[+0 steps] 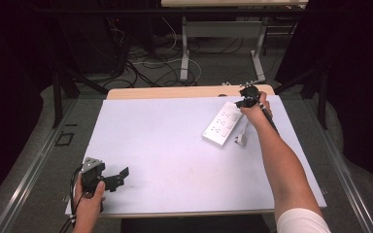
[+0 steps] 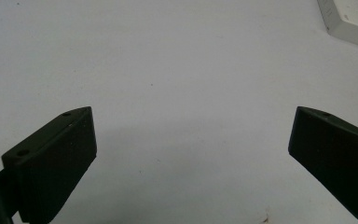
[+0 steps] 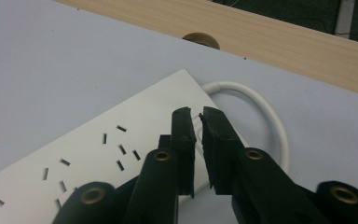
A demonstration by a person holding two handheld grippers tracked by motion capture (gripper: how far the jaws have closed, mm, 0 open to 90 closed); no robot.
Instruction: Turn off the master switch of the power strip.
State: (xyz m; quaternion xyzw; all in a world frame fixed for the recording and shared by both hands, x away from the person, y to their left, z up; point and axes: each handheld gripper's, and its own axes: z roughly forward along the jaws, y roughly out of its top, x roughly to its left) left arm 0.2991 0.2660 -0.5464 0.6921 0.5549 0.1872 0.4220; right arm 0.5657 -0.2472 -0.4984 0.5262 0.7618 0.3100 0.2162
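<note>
One power strip (image 1: pixel 223 123) lies on my table (image 1: pixel 165 145), far right, with one cord (image 3: pixel 265 112) and one plug (image 1: pixel 241 140). My right tool (image 3: pixel 196 113) is closed above its end; my left tool (image 2: pixel 191 135) stands open, well apart.

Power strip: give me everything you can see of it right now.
The power strip is a flat white plastic block with rows of dark slotted sockets on top. It lies flat and slanted on the white table sheet, toward the far right. A white cable curls out of its far end; a white plug lies beside it. The right gripper, jaws nearly together, hangs over that end near what may be a switch; contact is unclear.
</note>
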